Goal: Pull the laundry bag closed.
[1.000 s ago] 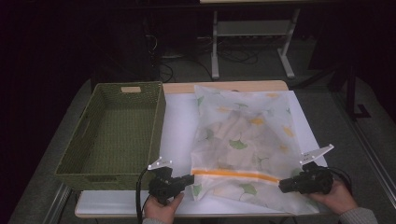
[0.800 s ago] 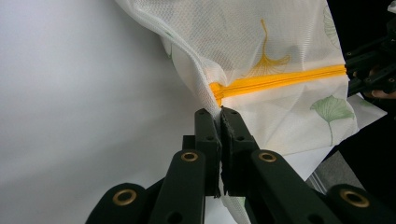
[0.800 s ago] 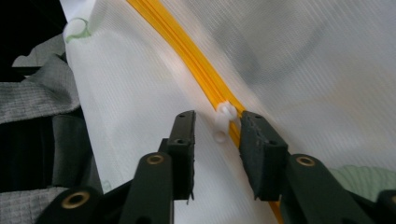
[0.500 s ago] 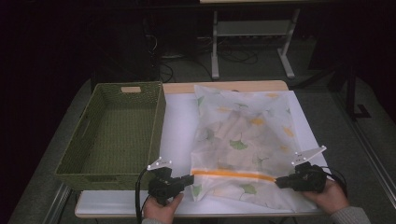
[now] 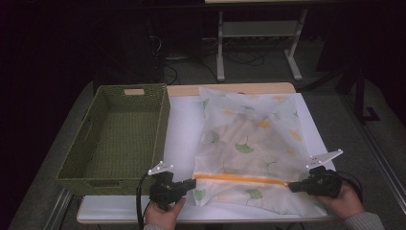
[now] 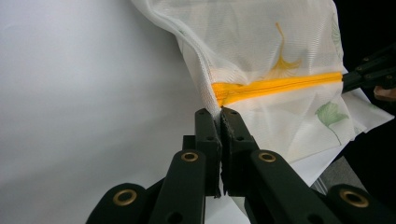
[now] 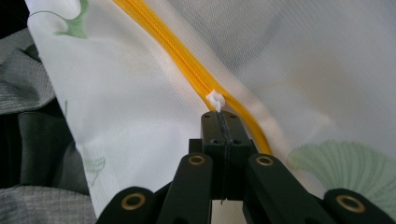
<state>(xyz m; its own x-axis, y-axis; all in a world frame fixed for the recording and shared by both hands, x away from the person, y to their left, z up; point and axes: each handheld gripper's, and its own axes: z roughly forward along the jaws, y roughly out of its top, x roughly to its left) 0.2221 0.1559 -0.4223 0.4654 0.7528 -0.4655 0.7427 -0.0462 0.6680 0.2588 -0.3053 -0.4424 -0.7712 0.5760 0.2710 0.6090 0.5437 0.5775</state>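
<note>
A white mesh bag [image 5: 249, 139] printed with ginkgo leaves lies flat on the white table [image 5: 182, 129]. An orange zipper [image 5: 239, 179] runs across its near end. My left gripper [image 5: 194, 183] [image 6: 220, 112] is shut on the bag's edge just beside the zipper's left end [image 6: 280, 84]. My right gripper [image 5: 290, 187] [image 7: 218, 113] sits at the zipper's right end. Its jaws have just been closing and now pinch the small white zipper pull [image 7: 215, 99].
A green woven basket [image 5: 160, 124], empty, stands to the left of the bag. The table's near edge runs just under both hands. A metal stand and cables are on the dark floor beyond the table.
The right hand wobbled slightly left and back at the zipper's right end. The left gripper and the bag stayed where they were.
</note>
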